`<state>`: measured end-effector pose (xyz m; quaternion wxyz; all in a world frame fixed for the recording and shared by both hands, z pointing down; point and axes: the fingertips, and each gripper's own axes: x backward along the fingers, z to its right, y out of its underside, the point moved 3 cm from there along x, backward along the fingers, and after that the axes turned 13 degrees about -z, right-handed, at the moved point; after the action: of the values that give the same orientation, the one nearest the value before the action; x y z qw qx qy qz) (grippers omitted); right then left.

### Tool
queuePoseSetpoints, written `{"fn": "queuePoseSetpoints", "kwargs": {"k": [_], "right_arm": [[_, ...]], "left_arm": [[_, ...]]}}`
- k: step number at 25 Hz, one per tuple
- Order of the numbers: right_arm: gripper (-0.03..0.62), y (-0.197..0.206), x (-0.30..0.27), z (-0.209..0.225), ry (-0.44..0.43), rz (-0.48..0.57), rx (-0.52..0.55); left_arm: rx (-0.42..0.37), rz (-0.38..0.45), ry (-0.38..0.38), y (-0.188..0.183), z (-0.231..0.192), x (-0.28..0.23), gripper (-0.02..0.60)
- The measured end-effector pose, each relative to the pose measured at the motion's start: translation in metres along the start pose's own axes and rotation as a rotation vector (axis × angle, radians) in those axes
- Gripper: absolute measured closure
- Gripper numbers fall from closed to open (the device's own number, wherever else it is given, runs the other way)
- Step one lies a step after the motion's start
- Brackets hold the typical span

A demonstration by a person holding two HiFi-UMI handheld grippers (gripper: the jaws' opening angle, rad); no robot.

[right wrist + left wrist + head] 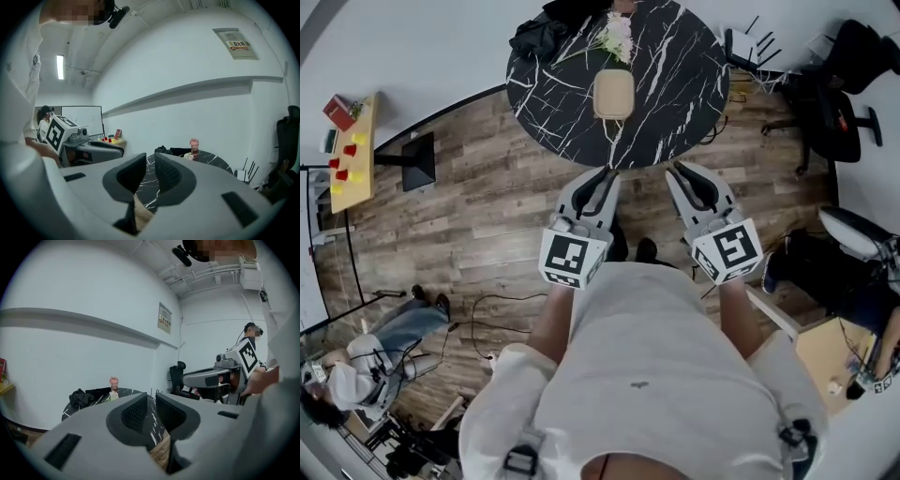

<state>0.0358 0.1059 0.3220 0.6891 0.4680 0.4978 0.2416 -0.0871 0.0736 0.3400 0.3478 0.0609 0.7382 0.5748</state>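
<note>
Left gripper (605,174) and right gripper (676,170) (empty, jaws barely apart) short of vase (614,94)

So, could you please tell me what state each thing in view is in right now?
Left gripper: jaws slightly apart, empty.
Right gripper: jaws slightly apart, empty.
Tan container: on the table, untouched.
Pink cup: upright.
Black cloth: crumpled at the table's edge.

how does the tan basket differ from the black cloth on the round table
The tan basket is light and neatly shaped; the black cloth is dark and crumpled. The basket stands near the table's middle, the cloth at its far left edge. Both rest on the marbled top.
</note>
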Motion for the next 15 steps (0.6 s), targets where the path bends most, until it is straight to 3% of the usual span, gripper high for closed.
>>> {"fn": "queuePoseSetpoints", "kwargs": {"k": [15], "right_arm": [[0.487,-0.047,-0.059,0.020,0.096,0.027,-0.032]], "left_arm": [[-0.046,0.025,0.079,-0.031,-0.070,-0.032,0.500]]}}
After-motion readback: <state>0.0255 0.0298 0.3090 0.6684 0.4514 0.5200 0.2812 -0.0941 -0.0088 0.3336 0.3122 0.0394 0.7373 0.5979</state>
